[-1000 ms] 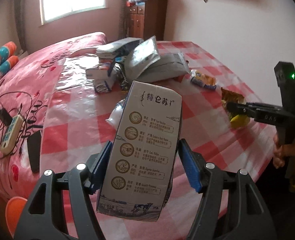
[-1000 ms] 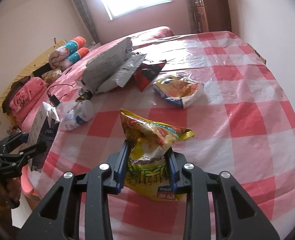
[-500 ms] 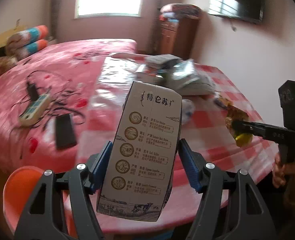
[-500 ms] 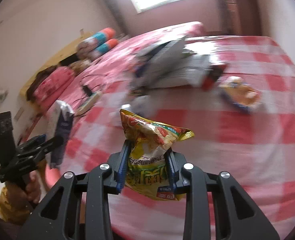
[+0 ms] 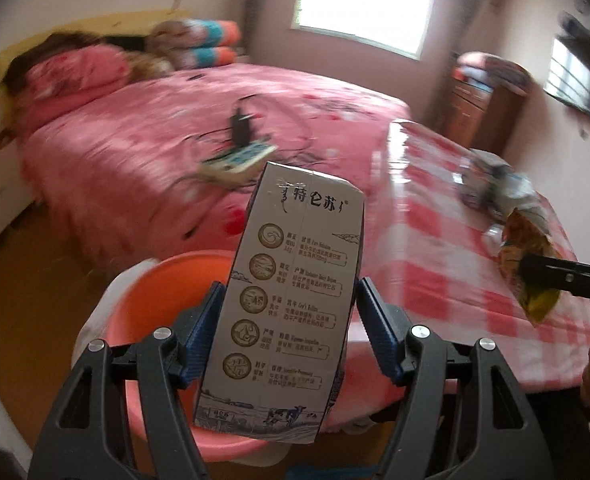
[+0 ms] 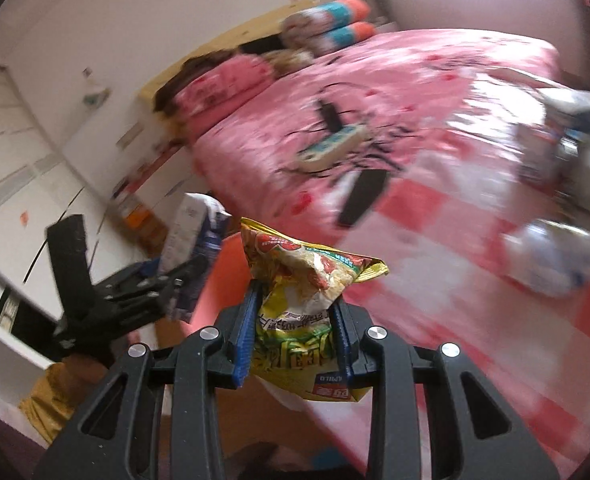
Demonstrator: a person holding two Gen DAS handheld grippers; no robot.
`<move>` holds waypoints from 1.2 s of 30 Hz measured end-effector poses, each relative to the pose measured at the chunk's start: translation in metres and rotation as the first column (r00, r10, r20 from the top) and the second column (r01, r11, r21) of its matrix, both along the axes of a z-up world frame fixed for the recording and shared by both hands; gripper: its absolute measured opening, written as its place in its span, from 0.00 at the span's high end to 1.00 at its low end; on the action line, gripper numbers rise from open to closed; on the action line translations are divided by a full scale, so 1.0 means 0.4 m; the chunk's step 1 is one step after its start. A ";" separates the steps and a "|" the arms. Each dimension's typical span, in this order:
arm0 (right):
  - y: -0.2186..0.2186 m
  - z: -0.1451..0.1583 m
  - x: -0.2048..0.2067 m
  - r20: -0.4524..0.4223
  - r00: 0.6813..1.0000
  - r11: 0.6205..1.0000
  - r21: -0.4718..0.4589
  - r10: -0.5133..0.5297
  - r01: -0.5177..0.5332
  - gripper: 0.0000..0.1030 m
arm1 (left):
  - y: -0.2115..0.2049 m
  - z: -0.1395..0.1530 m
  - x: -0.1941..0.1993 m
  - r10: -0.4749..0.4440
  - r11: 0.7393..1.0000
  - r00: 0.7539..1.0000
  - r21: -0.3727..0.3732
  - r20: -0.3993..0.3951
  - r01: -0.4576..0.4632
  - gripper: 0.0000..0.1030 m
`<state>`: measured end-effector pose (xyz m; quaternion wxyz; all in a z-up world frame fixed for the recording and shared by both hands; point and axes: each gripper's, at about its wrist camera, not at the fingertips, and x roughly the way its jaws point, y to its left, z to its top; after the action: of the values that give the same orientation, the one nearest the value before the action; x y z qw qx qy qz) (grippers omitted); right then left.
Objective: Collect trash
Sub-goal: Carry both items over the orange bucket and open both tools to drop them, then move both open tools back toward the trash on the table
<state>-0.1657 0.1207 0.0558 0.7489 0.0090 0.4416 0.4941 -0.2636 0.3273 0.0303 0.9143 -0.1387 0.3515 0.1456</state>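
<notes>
An upright grey milk carton (image 5: 295,292) is clamped between the blue pads of my left gripper (image 5: 289,320), which hangs over an orange-pink bin (image 5: 163,280) on the floor. My right gripper (image 6: 297,320) is shut on a crumpled yellow snack bag (image 6: 299,280). In the right wrist view the left gripper (image 6: 175,276) with its carton (image 6: 187,228) shows at the left, beside the bin (image 6: 223,276). In the left wrist view the snack bag (image 5: 529,276) hangs at the right edge over the table.
The table with a red-checked cloth (image 6: 475,320) still holds a crumpled white wrapper (image 6: 551,260) and a pile of bags (image 5: 495,188). A black phone (image 6: 363,196) and a power strip (image 6: 331,144) lie on the pink bed (image 5: 155,140). A wooden cabinet (image 5: 483,112) stands behind.
Both grippers have swung left, away from the table's middle toward the bed and floor. The orange-pink bin has come into full view under the carton. Both grips are unchanged.
</notes>
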 end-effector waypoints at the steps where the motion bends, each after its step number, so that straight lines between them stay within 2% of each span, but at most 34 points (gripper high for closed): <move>1: 0.034 0.001 -0.005 -0.004 1.000 1.000 0.002 0.025 -0.025 0.66 | 0.019 -0.011 -0.009 0.030 1.000 1.000 -0.008 -0.006 -0.030 0.34; 5: 0.138 -0.005 -0.026 -0.004 0.995 0.995 -0.004 0.098 -0.098 0.66 | 0.079 -0.059 -0.038 0.104 0.994 0.994 -0.039 -0.032 -0.106 0.34; 13: 0.302 -0.036 -0.057 -0.026 0.984 0.984 -0.005 0.178 -0.178 0.64 | 0.142 -0.129 -0.055 0.194 0.975 0.978 -0.098 -0.073 -0.200 0.33; 14: 0.322 -0.046 -0.059 -0.034 0.981 0.981 -0.010 0.191 -0.191 0.61 | 0.147 -0.137 -0.056 0.204 0.972 0.976 -0.107 -0.074 -0.211 0.32; 15: 0.334 -0.055 -0.059 -0.044 0.979 0.979 -0.010 0.201 -0.202 0.54 | 0.148 -0.143 -0.062 0.212 0.970 0.975 -0.110 -0.073 -0.219 0.29; 16: 0.338 -0.058 -0.057 -0.044 0.980 0.980 -0.013 0.196 -0.197 0.50 | 0.153 -0.149 -0.064 0.226 0.967 0.972 -0.107 -0.070 -0.233 0.20; 17: 0.341 -0.064 -0.055 -0.039 0.982 0.983 -0.018 0.183 -0.184 0.42 | 0.157 -0.152 -0.067 0.240 0.964 0.969 -0.099 -0.066 -0.246 0.17; 23: 0.288 -0.062 -0.026 -0.007 0.995 0.995 -0.016 0.097 -0.097 0.23 | 0.169 -0.156 -0.078 0.269 0.960 0.961 -0.060 -0.055 -0.272 0.17; 27: 0.230 -0.052 -0.008 0.046 0.999 1.000 -0.016 0.027 -0.026 0.20 | 0.162 -0.138 -0.073 0.267 0.963 0.964 -0.042 -0.010 -0.267 0.16; 32: 0.163 -0.040 -0.006 0.118 0.992 0.999 -0.019 -0.033 0.036 0.17 | 0.121 -0.099 -0.050 0.232 0.972 0.972 0.019 0.039 -0.233 0.16; 36: 0.116 -0.033 -0.010 0.178 0.982 0.997 -0.010 -0.071 0.074 0.16 | 0.090 -0.072 -0.028 0.194 0.981 0.979 0.020 0.057 -0.195 0.16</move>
<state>-0.1696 0.1670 0.0426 0.8027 -0.0252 0.3766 0.4617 -0.2746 0.3633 0.0015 0.9067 -0.1645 0.3092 0.2350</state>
